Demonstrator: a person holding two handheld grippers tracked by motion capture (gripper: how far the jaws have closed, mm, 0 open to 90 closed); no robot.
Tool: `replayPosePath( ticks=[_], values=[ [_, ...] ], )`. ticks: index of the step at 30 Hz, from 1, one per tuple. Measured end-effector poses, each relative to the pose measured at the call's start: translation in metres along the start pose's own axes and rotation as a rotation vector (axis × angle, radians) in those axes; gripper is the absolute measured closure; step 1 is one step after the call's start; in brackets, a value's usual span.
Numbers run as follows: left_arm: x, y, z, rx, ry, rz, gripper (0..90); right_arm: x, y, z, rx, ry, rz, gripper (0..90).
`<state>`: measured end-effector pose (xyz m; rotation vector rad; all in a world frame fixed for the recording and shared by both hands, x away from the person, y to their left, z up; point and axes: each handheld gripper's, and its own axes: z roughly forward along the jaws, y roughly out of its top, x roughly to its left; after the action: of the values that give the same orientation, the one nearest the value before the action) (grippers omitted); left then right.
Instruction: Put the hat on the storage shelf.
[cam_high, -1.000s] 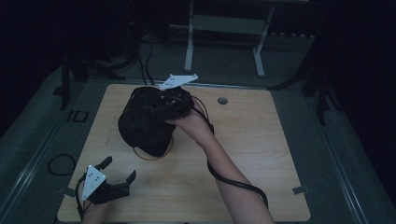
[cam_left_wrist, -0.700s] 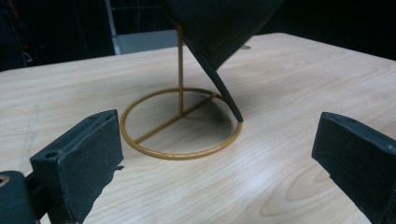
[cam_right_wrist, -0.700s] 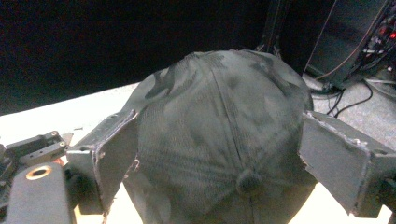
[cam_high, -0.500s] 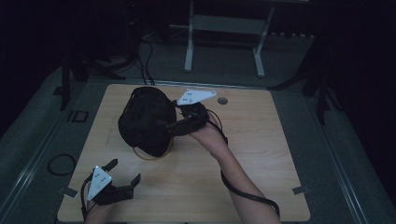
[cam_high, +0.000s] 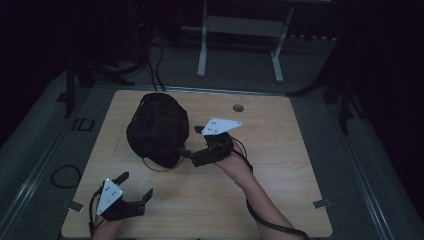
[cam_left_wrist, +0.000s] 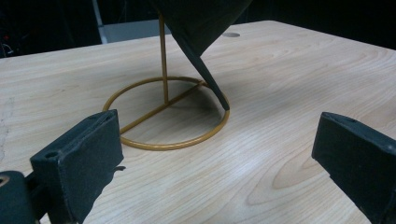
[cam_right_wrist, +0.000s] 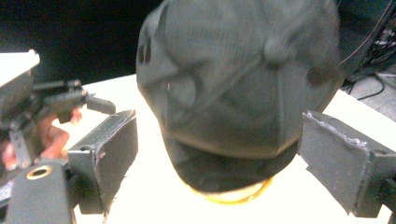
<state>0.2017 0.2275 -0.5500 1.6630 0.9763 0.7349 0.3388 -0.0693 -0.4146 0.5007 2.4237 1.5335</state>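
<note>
A black cap (cam_high: 157, 125) hangs on a gold wire stand whose ring base (cam_high: 159, 166) rests on the wooden table (cam_high: 285, 160). My right gripper (cam_high: 186, 150) sits just right of the cap's lower edge, open, its jaws standing on either side of the cap (cam_right_wrist: 233, 79) without touching it. My left gripper (cam_high: 136, 185) is open near the table's front left corner, empty, and faces the ring base (cam_left_wrist: 166, 116) and upright rod (cam_left_wrist: 163, 56). The cap's brim (cam_left_wrist: 205, 70) hangs down over the ring.
A round cable hole (cam_high: 238, 107) is at the table's back edge. Behind the table stands a white-legged frame (cam_high: 240, 30). A cable loop (cam_high: 62, 176) lies on the floor at the left. The right gripper's cable (cam_high: 260, 215) trails along the forearm.
My right gripper has come down from the top of the cap to its near right side, now low by the brim. The left gripper has shifted slightly right.
</note>
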Motion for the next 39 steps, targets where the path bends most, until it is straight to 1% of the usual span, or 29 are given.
replayPosePath(
  ticks=[3, 11, 14, 17, 20, 23, 25, 27, 30, 33, 37, 39],
  values=[
    [0.000, 0.000, 0.000, 0.000, 0.000, 0.000, 2.2, 0.000, -0.012, 0.000, 0.019, 0.002, 0.001, 12.4],
    [0.000, -0.001, 0.002, 0.012, -0.007, 0.004, 2.2, -0.002, -0.041, -0.001, 0.028, 0.017, 0.010, 13.2],
    [0.001, -0.001, 0.002, 0.012, -0.007, 0.000, 2.2, -0.001, -0.052, -0.001, 0.041, 0.021, 0.002, 13.2],
    [0.001, -0.002, 0.003, 0.017, -0.014, 0.001, 2.2, -0.002, -0.063, -0.003, 0.042, 0.024, 0.013, 13.2],
    [0.000, -0.002, 0.004, 0.025, -0.023, 0.007, 2.2, -0.002, -0.073, -0.004, 0.049, 0.016, 0.023, 13.3],
    [0.000, -0.003, 0.004, 0.031, -0.016, 0.013, 2.1, -0.003, -0.083, -0.004, 0.064, 0.013, 0.032, 13.3],
    [0.001, -0.004, 0.004, 0.033, -0.018, 0.006, 2.2, -0.003, -0.090, -0.005, 0.068, 0.015, 0.040, 13.3],
    [0.002, -0.004, 0.005, 0.038, -0.010, 0.005, 2.2, -0.003, -0.097, -0.006, 0.064, 0.017, 0.043, 13.4],
    [0.004, -0.005, 0.005, 0.041, -0.012, -0.007, 2.2, -0.003, -0.105, -0.008, 0.060, 0.019, 0.036, 13.4],
    [0.005, -0.006, 0.005, 0.049, -0.017, -0.007, 2.2, -0.003, -0.113, -0.011, 0.061, 0.027, 0.023, 13.3],
    [0.003, -0.006, 0.007, 0.061, -0.033, -0.001, 2.2, -0.001, -0.126, -0.013, 0.087, 0.041, 0.036, 13.3],
    [0.002, -0.007, 0.008, 0.069, -0.036, -0.001, 2.2, -0.001, -0.133, -0.015, 0.094, 0.033, 0.040, 13.3]
  ],
)
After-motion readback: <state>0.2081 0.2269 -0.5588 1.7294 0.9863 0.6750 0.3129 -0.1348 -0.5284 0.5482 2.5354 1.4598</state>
